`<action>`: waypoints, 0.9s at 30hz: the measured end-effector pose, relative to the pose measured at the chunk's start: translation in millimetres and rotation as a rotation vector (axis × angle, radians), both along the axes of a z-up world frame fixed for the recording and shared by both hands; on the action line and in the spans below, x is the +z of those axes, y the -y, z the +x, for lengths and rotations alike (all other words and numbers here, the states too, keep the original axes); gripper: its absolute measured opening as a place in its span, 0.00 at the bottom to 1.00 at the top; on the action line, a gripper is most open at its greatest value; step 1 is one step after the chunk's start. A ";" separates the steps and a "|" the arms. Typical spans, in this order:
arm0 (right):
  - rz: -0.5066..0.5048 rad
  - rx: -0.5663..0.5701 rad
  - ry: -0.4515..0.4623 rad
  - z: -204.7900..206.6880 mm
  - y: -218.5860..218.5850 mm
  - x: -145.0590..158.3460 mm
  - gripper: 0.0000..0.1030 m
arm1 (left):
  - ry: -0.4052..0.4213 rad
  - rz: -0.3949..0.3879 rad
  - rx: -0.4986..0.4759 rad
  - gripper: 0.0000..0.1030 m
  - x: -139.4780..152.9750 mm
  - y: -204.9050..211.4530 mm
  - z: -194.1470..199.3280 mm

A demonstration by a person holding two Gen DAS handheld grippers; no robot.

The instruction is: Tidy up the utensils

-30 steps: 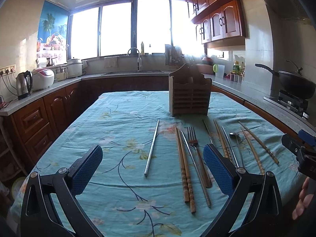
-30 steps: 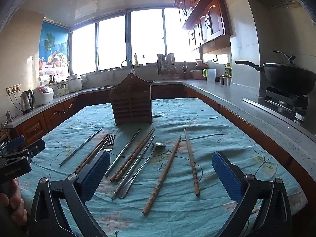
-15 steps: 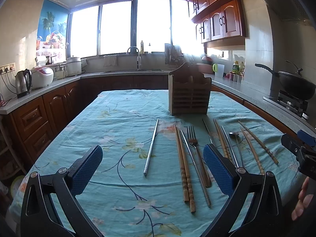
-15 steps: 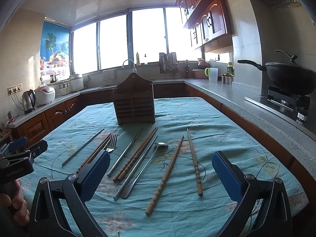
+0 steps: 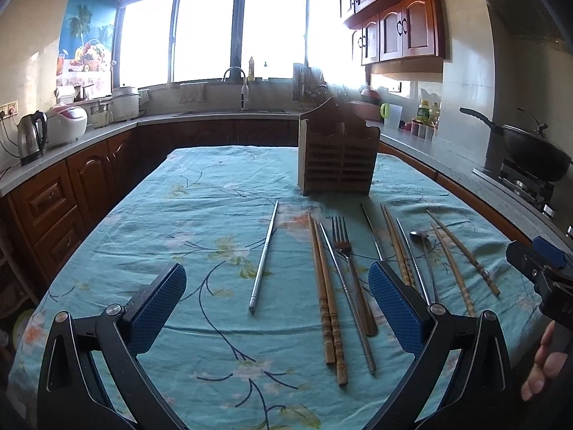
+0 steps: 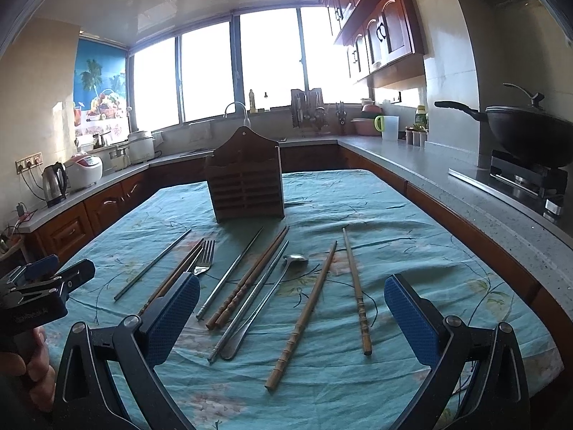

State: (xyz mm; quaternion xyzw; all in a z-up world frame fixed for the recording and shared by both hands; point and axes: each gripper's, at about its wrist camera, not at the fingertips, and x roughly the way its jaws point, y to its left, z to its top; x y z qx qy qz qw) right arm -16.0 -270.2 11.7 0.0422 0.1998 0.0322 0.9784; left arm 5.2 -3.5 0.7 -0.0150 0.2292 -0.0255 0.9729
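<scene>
A wooden utensil holder (image 5: 338, 154) stands upright on the teal floral tablecloth (image 5: 200, 215); it also shows in the right wrist view (image 6: 247, 182). Utensils lie in front of it: a lone metal chopstick (image 5: 264, 256), a wooden chopstick pair (image 5: 326, 297), a fork (image 5: 345, 251), a spoon (image 6: 266, 301) and further wooden chopsticks (image 6: 304, 317). My left gripper (image 5: 277, 308) is open and empty, above the near table edge. My right gripper (image 6: 292, 317) is open and empty, above the near utensil ends.
Counters run around the table, with a kettle (image 5: 30, 136) and rice cooker (image 5: 68, 123) at left, a sink (image 5: 236, 111) at the back and a wok (image 6: 526, 136) on the stove at right. The other gripper shows at each view's edge (image 5: 540, 268).
Both grippers have drifted slightly; the views have shifted a little. Nothing on the table has moved and both grippers stay open.
</scene>
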 end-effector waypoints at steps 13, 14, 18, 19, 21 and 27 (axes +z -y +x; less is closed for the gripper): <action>0.090 0.028 -0.109 37.1 16.2 1.5 0.99 | -0.129 -0.036 -0.086 0.96 7.5 1.0 54.8; 0.097 0.035 -0.118 40.9 16.6 2.0 0.99 | -0.139 -0.036 -0.099 0.93 7.7 2.2 61.3; 0.144 0.078 -0.176 60.7 20.1 0.5 0.92 | -0.190 -0.049 -0.180 0.82 7.9 9.7 92.1; 0.167 0.089 -0.206 68.9 21.5 -1.2 0.88 | -0.207 -0.045 -0.202 0.81 7.5 12.8 100.3; 0.198 0.108 -0.251 82.8 22.2 -5.0 0.79 | -0.238 -0.038 -0.247 0.75 6.6 19.4 116.4; 0.266 0.149 -0.388 117.7 17.8 -23.2 0.57 | -0.346 -0.053 -0.373 0.63 -5.0 33.5 162.6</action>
